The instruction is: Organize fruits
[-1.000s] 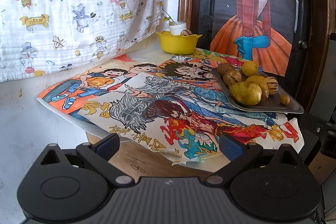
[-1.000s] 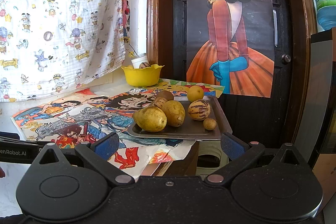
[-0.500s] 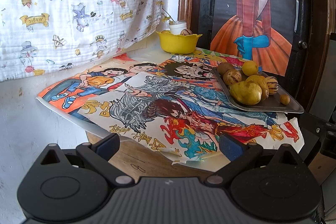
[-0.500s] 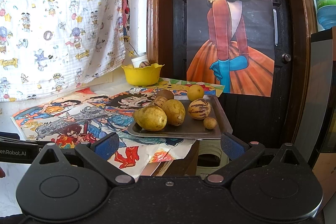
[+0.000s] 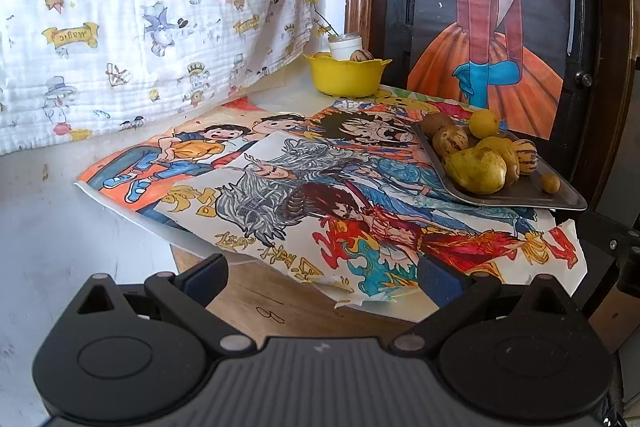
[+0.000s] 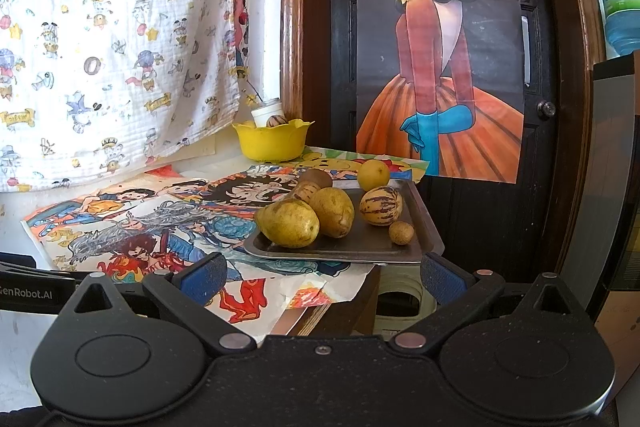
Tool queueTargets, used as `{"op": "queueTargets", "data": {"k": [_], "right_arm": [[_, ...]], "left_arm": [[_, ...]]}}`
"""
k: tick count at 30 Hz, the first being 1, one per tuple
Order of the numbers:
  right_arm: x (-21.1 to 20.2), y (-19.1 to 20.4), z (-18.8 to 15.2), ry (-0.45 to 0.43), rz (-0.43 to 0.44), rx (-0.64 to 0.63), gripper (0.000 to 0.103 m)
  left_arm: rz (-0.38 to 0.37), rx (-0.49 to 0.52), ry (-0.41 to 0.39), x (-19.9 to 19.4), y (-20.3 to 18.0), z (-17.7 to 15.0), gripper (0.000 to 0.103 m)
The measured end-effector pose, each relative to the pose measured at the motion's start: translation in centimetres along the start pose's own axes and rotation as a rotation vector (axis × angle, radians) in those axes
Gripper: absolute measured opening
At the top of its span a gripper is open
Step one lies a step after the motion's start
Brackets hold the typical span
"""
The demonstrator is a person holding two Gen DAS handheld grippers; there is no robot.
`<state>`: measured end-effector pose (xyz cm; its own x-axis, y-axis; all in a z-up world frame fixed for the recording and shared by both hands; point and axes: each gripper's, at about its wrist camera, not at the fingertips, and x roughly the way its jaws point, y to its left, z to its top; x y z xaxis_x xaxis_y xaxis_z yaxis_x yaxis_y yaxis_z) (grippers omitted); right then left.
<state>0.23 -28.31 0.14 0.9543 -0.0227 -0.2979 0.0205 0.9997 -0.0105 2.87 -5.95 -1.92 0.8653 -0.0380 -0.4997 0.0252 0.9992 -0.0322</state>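
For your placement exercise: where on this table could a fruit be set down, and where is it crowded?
Free: the drawings between the cloth, yellow bowl and tray; also the tray's front right corner beside the small brown fruit. Crowded: the tray's left half, where pears touch.

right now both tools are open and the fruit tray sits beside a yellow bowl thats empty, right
Not quite: the yellow bowl is not empty. The right wrist view shows a striped fruit in it. The rest holds: the left tool and right tool are open, and the tray sits nearby.
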Motion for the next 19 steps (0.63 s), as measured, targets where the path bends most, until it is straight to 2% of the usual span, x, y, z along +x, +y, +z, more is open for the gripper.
{"op": "queueTargets", "data": {"k": [19], "right_arm": [[0.08, 0.06, -0.24, 0.007, 0.003, -0.001, 0.102]], "left_arm": [[-0.014, 0.0, 0.01, 0.01, 0.15, 0.03, 0.103]]}}
